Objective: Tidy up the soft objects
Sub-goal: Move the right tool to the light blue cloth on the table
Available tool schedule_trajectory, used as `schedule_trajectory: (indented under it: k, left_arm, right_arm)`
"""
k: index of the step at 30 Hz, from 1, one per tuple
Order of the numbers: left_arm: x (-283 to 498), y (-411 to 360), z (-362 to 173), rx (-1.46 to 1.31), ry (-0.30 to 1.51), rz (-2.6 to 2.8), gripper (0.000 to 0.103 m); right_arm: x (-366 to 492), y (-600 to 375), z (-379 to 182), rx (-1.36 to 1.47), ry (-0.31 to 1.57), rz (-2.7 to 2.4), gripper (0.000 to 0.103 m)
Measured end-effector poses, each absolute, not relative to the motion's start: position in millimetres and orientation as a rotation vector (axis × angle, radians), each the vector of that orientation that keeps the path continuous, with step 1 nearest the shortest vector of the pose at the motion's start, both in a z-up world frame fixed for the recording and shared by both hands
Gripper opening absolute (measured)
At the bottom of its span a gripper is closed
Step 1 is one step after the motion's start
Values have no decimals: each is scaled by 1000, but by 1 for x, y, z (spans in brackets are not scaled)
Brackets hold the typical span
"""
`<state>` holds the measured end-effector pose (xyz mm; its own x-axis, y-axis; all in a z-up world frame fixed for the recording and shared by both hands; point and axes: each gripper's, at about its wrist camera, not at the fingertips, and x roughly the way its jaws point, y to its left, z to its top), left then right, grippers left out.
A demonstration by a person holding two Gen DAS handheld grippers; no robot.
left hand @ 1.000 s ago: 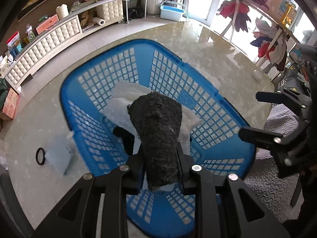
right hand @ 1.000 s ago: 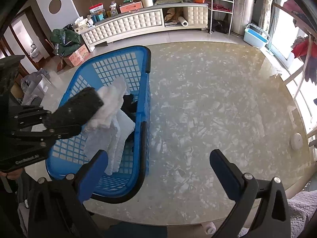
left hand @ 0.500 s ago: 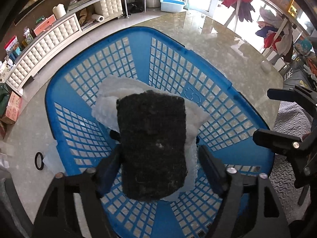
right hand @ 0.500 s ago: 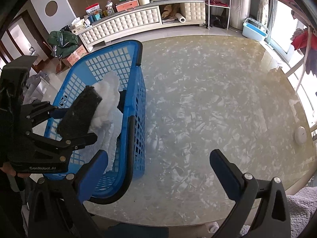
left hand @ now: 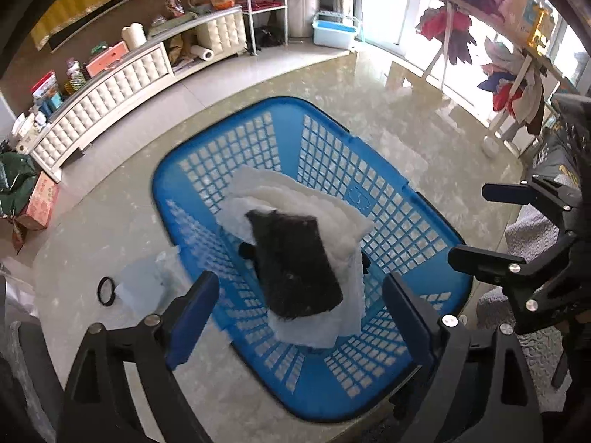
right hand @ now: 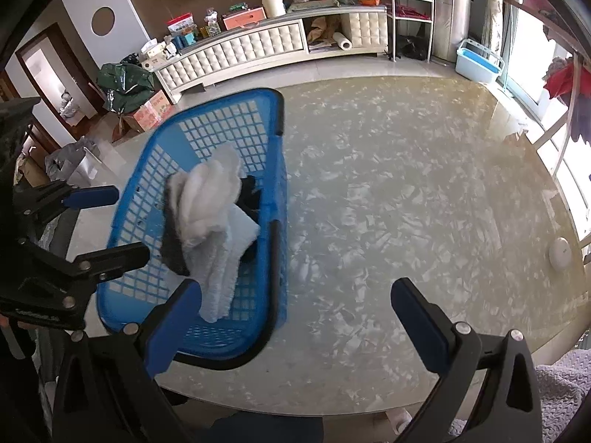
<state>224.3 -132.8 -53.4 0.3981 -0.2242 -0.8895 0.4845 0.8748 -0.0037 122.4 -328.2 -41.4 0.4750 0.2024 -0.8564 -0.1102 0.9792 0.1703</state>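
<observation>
Room: tiled floor, long white tufted cabinet [right hand: 258, 42] along the back wall, clothes rack [left hand: 491, 33] by the bright windows.
Surface: glossy beige marble-patterned table [right hand: 406, 192].
Basket: blue laundry basket [left hand: 332, 155] stands on the table.
Contents: white folded cloths [left hand: 325, 217] piled inside, dark fuzzy pad [left hand: 295, 269] lying on top.
Beside basket: pale cloth [left hand: 144, 284] and black ring [left hand: 106, 291] on the table.
Left gripper [left hand: 299, 317]: fingers spread wide, empty, above the basket.
Right gripper [right hand: 295, 325]: fingers spread wide, empty, over the table.

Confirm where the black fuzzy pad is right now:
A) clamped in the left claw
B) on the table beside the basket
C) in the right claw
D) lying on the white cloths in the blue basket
D: the black pad lies on the white cloths inside the blue basket, with the left claw open around nothing.
</observation>
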Motion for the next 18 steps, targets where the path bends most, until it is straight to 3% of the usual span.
schedule_trajectory:
  k: [5,7,12,14,18]
  left_arm:
    - [211,-112,-42,258,1060,-405,89]
    - [204,-99,-38,233,1057,-382,95]
    - [187,-70,-30,202,1053,-316,95]
    - [181,-61,-27,194,1051,-287,103]
    - [165,-36,-20,175,1044,-227,103]
  right_arm:
    - [119,-309,-29,78,1034,215,103]
    - [116,-300,-26,71,1027,230,103]
    - [109,-272,-18,32,1015,269,103]
    - [107,-261,-15,19,1012,283,103]
    - [105,-238,-11,-2,999,313,103]
